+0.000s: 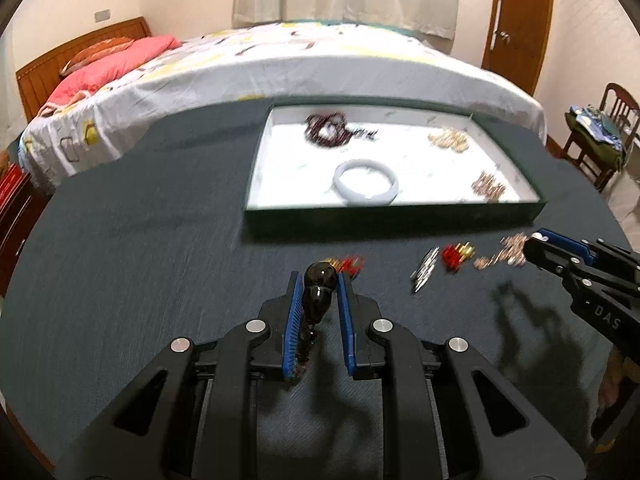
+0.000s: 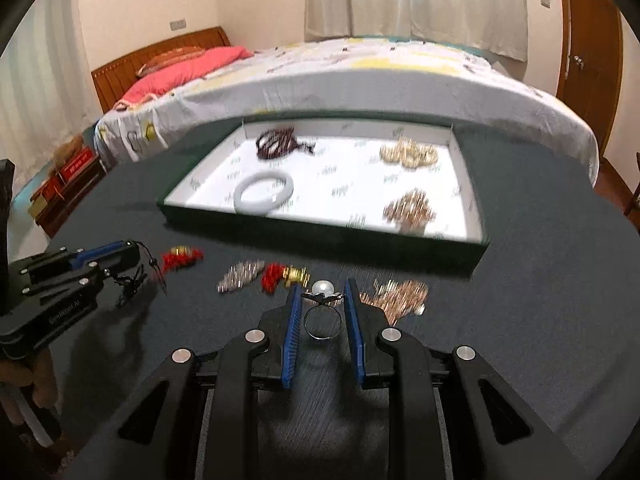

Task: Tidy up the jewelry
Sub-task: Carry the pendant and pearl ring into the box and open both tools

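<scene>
White-lined tray (image 2: 460,168) waits beyond both loads. Left gripper (image 1: 318,280) clamps a dark beaded pendant (image 1: 318,292) whose dangling tail could snag. Right gripper (image 2: 323,298) pinches a pearl ring (image 2: 323,308) narrowly; it might twist free.

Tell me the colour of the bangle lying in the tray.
Pale white bangle, clearest in the right wrist view.

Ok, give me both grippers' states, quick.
Left gripper: shut on a dark bead pendant.
Right gripper: shut on a pearl ring.
</scene>
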`<control>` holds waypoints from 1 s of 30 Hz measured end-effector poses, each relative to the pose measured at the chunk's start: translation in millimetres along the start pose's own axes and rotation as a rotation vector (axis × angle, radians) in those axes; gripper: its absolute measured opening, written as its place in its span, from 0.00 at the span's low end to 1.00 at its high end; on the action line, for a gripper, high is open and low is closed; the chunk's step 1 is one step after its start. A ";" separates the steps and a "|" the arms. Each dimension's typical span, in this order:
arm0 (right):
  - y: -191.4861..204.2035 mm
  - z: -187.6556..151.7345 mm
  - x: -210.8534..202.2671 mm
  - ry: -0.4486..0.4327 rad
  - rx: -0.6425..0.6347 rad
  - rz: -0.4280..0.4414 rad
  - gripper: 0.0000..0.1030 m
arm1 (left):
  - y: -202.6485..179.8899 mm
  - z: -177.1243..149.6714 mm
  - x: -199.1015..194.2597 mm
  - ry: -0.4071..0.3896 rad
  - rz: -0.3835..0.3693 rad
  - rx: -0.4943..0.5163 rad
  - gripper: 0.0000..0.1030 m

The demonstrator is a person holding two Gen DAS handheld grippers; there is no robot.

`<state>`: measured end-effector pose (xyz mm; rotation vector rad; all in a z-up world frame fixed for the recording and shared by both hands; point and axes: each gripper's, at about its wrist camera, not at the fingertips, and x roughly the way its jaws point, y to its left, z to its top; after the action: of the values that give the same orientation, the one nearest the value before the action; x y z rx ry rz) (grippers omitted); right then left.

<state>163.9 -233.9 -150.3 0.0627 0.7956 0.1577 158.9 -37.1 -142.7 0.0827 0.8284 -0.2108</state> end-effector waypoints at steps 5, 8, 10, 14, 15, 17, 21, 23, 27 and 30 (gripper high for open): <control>-13.8 28.4 -0.9 -0.050 0.009 -0.022 0.22 | -14.9 31.0 3.4 -0.045 -0.030 0.012 0.17; -24.5 49.8 5.0 -0.078 0.011 -0.043 0.22 | -25.4 54.0 10.1 -0.081 -0.034 0.026 0.17; -32.5 64.7 12.7 -0.090 0.016 -0.052 0.22 | -31.8 72.7 19.7 -0.099 -0.041 0.031 0.17; -44.5 84.8 32.2 -0.098 0.013 -0.078 0.22 | -42.2 101.0 45.4 -0.112 -0.032 0.036 0.17; -46.7 87.6 37.6 -0.095 0.012 -0.083 0.22 | -45.2 108.4 54.5 -0.111 -0.030 0.037 0.17; -51.7 92.7 52.8 -0.080 0.011 -0.091 0.22 | -50.3 118.8 71.1 -0.103 -0.027 0.038 0.17; -59.1 95.6 80.8 -0.036 0.009 -0.098 0.22 | -59.7 132.3 105.8 -0.065 -0.019 0.037 0.17; -62.7 95.1 93.2 -0.011 0.010 -0.097 0.22 | -63.9 135.6 124.5 -0.031 -0.018 0.033 0.17; -69.7 90.2 111.4 0.033 0.014 -0.098 0.22 | -69.8 134.3 150.8 0.023 0.002 0.047 0.18; -73.7 87.7 119.2 0.053 0.024 -0.103 0.22 | -71.9 133.7 161.0 0.050 0.012 0.052 0.18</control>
<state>317.4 -286.8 -181.7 0.0400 0.8519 0.0528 345.5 -152.7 -170.8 0.1419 0.8727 -0.2201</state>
